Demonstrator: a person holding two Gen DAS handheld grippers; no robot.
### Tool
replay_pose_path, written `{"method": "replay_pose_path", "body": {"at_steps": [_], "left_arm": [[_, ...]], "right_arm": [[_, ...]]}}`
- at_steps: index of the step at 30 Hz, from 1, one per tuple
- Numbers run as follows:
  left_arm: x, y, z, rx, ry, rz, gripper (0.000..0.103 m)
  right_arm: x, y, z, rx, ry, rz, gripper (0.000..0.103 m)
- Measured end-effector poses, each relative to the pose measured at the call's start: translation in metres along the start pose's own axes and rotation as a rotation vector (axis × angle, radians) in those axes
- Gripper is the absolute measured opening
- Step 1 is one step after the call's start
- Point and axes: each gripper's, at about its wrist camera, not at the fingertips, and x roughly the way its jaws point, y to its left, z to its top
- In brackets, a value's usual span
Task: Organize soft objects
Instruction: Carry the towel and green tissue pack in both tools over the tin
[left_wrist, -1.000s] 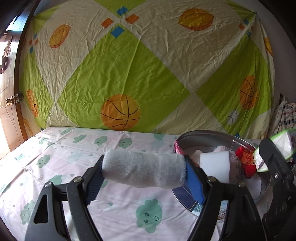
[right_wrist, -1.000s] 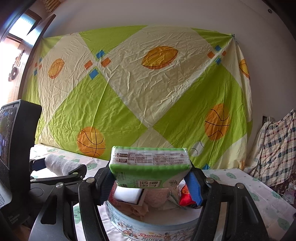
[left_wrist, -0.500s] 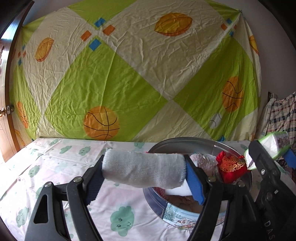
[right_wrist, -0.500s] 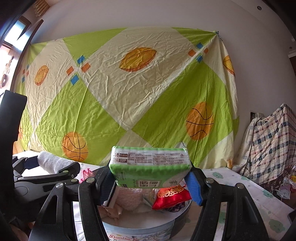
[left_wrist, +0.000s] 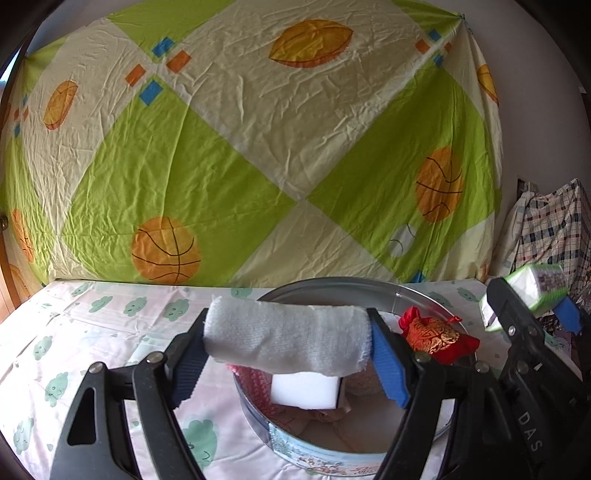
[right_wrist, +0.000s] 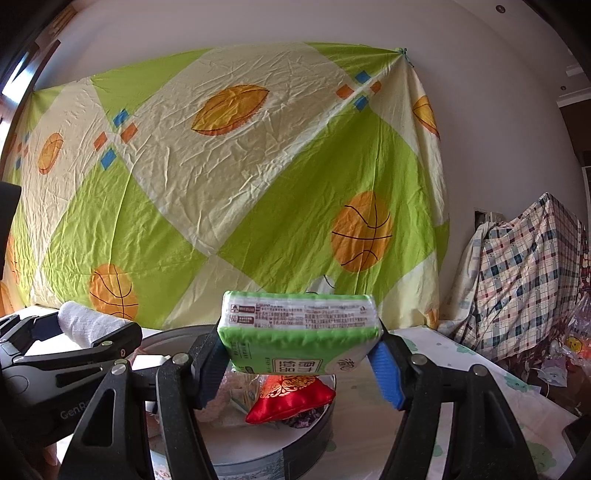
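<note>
Both grippers are loaded above the round tin (left_wrist: 332, 291): the left gripper (left_wrist: 288, 347) clamps a rolled white towel (left_wrist: 286, 341) endwise over the tin's near-left rim, and the right gripper (right_wrist: 299, 350) pinches a green tissue pack (right_wrist: 299, 332) over its right half. Already inside lie a white sponge block (left_wrist: 304, 389), a red embroidered pouch (right_wrist: 291, 397) and pinkish soft items. With the two grippers close together, they could knock each other on release, or the long towel could straddle the rim and tumble onto the cloud-print sheet (left_wrist: 92, 332).

White towel (left_wrist: 286, 341), green packet (right_wrist: 300, 339), red pouch (right_wrist: 290, 397) (gold-patterned).
</note>
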Motion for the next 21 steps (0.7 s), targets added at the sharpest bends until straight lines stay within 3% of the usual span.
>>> {"method": "replay_pose_path", "body": {"at_steps": [21], "left_arm": [[0.03, -0.032, 0.001, 0.016, 0.028, -0.034, 0.079]], "right_arm": [[0.029, -0.031, 0.008, 0.056, 0.028, -0.068, 0.07]]}}
